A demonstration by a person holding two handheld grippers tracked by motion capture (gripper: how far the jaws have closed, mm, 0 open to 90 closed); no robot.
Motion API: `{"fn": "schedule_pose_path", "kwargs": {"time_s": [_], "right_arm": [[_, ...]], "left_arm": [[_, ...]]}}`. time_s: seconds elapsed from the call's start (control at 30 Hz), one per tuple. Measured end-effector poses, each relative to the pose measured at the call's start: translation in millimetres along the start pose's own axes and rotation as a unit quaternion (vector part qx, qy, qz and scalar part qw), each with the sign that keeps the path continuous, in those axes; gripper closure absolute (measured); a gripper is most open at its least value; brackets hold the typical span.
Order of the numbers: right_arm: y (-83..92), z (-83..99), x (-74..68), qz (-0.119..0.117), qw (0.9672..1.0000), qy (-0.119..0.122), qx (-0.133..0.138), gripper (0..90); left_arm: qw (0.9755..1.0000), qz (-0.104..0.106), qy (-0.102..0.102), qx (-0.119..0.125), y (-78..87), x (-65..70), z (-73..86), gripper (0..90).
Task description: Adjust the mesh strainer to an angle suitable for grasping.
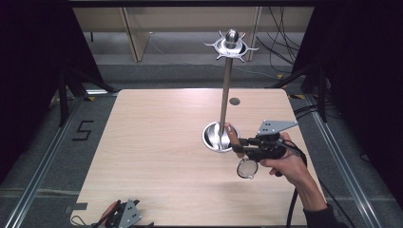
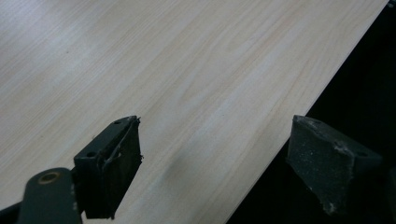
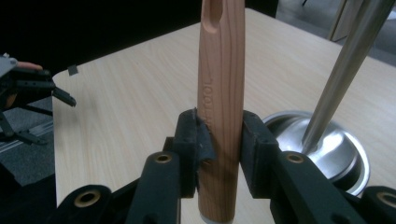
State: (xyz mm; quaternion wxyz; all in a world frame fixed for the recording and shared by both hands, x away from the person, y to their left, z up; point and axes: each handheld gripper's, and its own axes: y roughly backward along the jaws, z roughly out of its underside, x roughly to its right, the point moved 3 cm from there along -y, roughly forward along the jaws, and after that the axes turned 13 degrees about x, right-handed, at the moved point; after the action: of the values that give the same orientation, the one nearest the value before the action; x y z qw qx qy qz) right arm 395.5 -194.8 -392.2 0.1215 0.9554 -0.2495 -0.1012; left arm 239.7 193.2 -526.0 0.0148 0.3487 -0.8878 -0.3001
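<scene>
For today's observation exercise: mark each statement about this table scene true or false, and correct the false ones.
1. The right gripper clamps a wooden handle. True.
2. The left gripper holds the strainer. False: its jaws stand open over the bare table.
3. The stand is upright on a round metal base. True.
4. The strainer hangs from the stand's top hooks. False: it hangs below the right gripper.

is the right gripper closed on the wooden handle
Yes, the right gripper has both pads pressed against the upright wooden handle.
</scene>
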Motion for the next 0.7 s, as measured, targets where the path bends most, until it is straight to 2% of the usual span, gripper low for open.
{"fn": "schedule_pose_path", "kwargs": {"time_s": [0.07,0.1,0.13,0.17,0.23,0.3,0.4,0.47,0.57,0.63,0.7], "right_arm": [[0.0,-5.4,1.6,-0.001,1.0000,0.003,0.009,71.4],[0.5,-7.9,3.9,0.003,0.9997,0.018,0.013,71.4],[-1.1,-9.7,3.0,0.007,0.9995,0.012,0.026,71.4],[0.2,-12.8,2.7,0.000,0.9998,0.007,0.019,71.4],[0.5,-20.0,4.2,0.005,0.9994,0.013,0.031,71.4],[0.1,-24.8,5.1,0.009,0.9989,0.016,0.043,71.4],[1.4,-31.7,4.5,0.003,0.9988,0.007,0.048,71.4],[1.4,-34.0,5.7,0.005,0.9988,0.011,0.048,71.4],[3.5,-44.3,6.8,0.011,0.9976,0.018,0.066,71.4],[4.9,-47.4,6.8,0.009,0.9976,0.012,0.067,71.4],[8.6,-58.7,10.3,0.018,0.9961,0.028,0.082,71.4]], "left_arm": [[1.0000,0.000,0.000,-0.001,-0.3,-0.2,0.2,16.7],[1.0000,-0.001,0.000,-0.001,-0.2,-0.2,0.0,16.7],[1.0000,0.000,0.000,0.000,0.0,-0.1,-0.1,16.7],[1.0000,0.001,0.000,-0.001,0.2,-0.1,-0.1,16.7],[1.0000,-0.001,-0.001,-0.008,0.9,-0.6,-0.3,16.7],[1.0000,0.000,0.000,-0.002,0.4,-0.3,-0.2,16.7],[1.0000,0.000,-0.001,-0.006,0.6,-0.7,-0.1,16.7],[1.0000,-0.001,0.001,-0.001,0.1,-0.3,-0.1,16.7],[1.0000,-0.001,0.001,-0.002,0.2,-0.3,0.0,16.7],[1.0000,-0.003,0.003,0.001,0.3,0.0,-0.1,16.7],[1.0000,-0.003,0.003,0.001,0.2,0.0,0.0,16.7]]}}
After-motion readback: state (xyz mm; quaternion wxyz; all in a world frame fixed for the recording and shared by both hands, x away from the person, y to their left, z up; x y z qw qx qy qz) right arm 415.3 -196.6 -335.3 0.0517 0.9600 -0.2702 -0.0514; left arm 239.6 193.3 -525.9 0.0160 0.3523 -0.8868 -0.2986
